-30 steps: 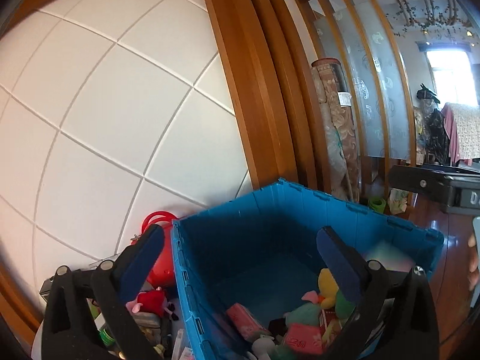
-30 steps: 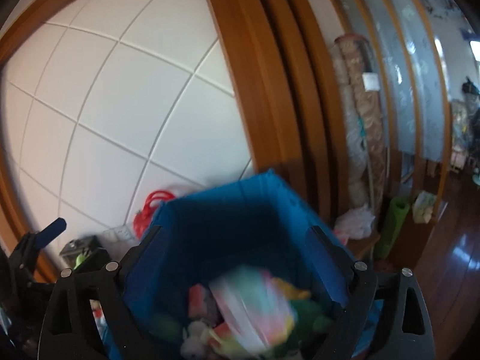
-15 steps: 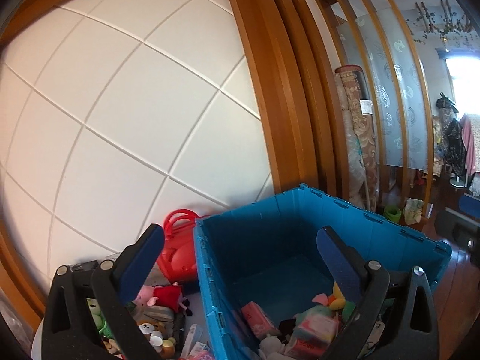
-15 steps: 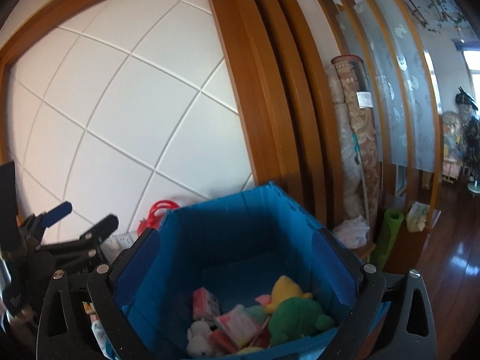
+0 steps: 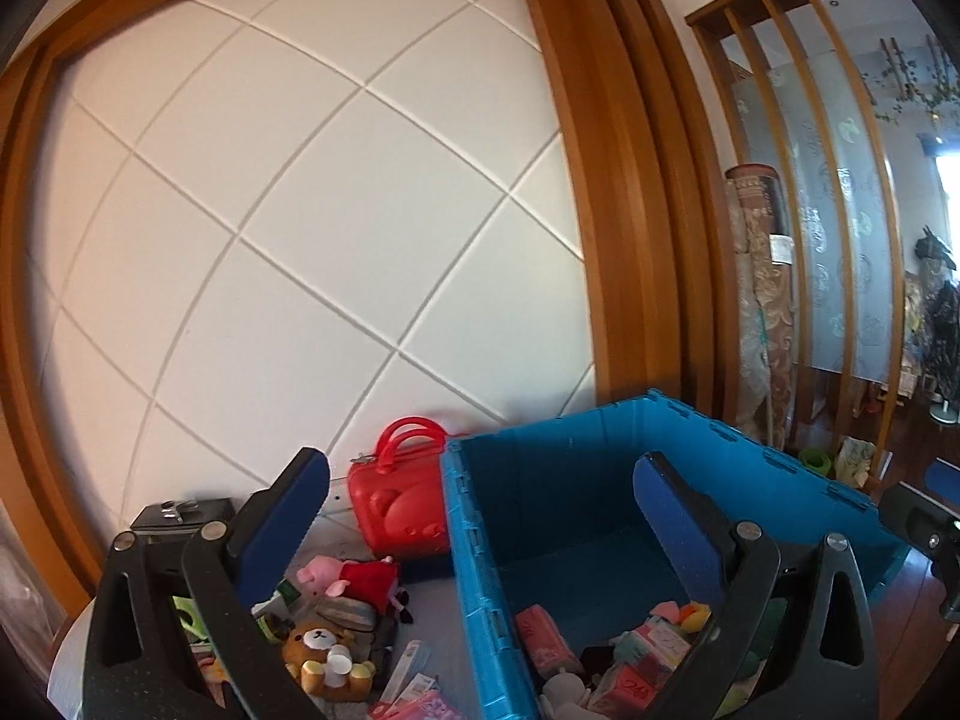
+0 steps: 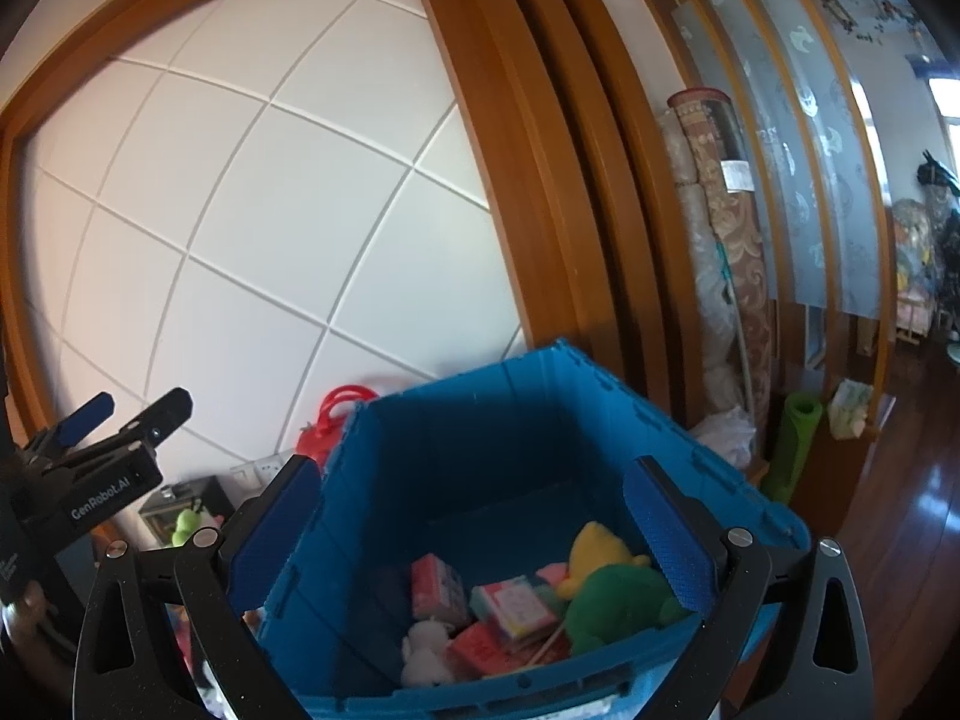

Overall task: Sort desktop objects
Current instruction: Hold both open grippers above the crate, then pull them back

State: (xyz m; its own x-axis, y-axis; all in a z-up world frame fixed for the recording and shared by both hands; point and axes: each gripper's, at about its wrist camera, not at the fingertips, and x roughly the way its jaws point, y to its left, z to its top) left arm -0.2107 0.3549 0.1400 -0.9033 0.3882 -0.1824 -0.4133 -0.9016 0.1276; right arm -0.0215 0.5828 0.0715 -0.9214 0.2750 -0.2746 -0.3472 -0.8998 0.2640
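Right wrist view, your right gripper (image 6: 468, 534) jaws wide, empty, raised over blue crate (image 6: 708, 462) w/ plush toys (image 6: 618, 600) inside, left gripper (image 6: 123, 414) also spread, empty, marked "GenRobot.AI".

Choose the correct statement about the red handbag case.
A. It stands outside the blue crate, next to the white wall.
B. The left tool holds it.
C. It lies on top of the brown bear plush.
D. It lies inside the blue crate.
A: the red handbag case stands against the white wall, just outside the left side of the blue crate.
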